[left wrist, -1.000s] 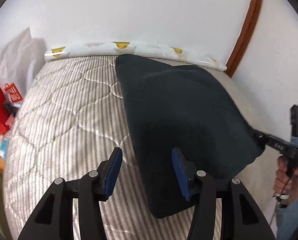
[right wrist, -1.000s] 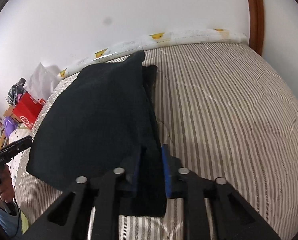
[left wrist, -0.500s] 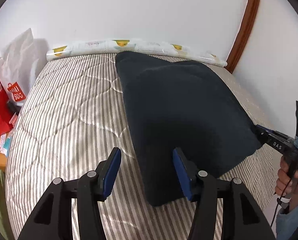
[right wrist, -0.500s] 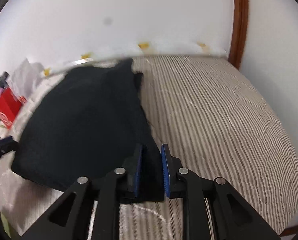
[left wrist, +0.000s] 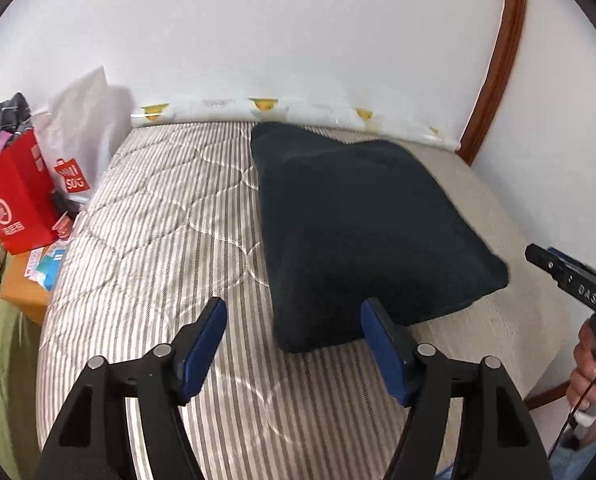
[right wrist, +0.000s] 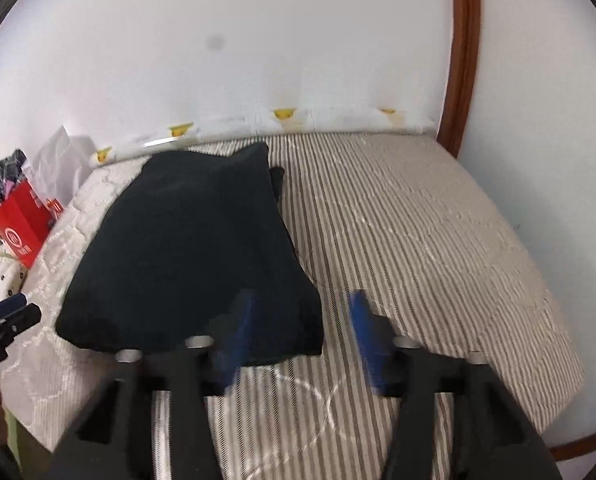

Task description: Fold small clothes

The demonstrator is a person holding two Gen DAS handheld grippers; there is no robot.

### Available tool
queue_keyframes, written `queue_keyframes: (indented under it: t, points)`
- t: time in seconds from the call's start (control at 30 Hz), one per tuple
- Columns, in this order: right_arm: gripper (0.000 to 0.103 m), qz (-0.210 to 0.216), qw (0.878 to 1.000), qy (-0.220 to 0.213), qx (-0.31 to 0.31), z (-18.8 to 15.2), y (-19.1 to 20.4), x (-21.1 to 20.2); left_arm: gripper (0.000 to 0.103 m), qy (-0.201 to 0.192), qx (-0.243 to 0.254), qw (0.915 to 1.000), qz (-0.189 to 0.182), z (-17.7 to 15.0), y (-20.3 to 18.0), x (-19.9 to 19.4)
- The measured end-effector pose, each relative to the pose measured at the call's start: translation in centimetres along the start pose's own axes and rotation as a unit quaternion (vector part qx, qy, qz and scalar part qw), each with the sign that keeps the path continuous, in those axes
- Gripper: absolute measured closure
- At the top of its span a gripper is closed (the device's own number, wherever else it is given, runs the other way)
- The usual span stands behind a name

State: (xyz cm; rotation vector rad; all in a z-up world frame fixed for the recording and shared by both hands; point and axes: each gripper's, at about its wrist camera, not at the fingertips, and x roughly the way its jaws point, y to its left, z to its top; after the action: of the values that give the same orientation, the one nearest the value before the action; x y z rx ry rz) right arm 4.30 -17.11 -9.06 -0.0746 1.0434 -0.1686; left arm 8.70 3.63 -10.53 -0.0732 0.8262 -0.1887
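Both cameras ride on the hand-held grippers and look forward and steeply down along their own blue-padded fingers, toward the wall at the far side of the striped mattress [left wrist: 158,248]. The left view sits near the mattress's left part, with the dark folded garment [left wrist: 361,232] to its right. The right view looks from the other side, so the garment [right wrist: 194,252] lies to its left. They share the garment, mattress [right wrist: 417,240], patterned roll [left wrist: 298,110] and red bag [left wrist: 14,196].
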Motion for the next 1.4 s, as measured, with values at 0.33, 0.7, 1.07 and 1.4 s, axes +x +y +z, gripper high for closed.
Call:
queue_keyframes:
  t: [0.33, 0.7, 1.07, 1.4]
  points:
    - [0.029, 0.0, 0.999, -0.028, 0.019, -1.0, 1.0, -10.6, 0.016, -0.064, 0.027, 0.9975, 0.012, -1.0, -2.8, -9.7]
    - [0.001, -0.04, 0.997, -0.065, -0.01, -4.1, 2.3, -16.5, 0.007, -0.104, 0.045, 0.9926, 0.043, -2.1, -4.1, -14.1]
    - [0.001, -0.041, 0.995, -0.087, -0.002, -4.5, 1.6, -18.6, 0.007, -0.101, 0.046, 0.9928, 0.045, -2.6, -4.7, -14.0]
    - [0.001, -0.044, 0.995, -0.085, -0.003, -4.7, 1.4, -18.6, 0.007, -0.099, 0.039, 0.9932, 0.047, -2.9, -4.6, -14.0]
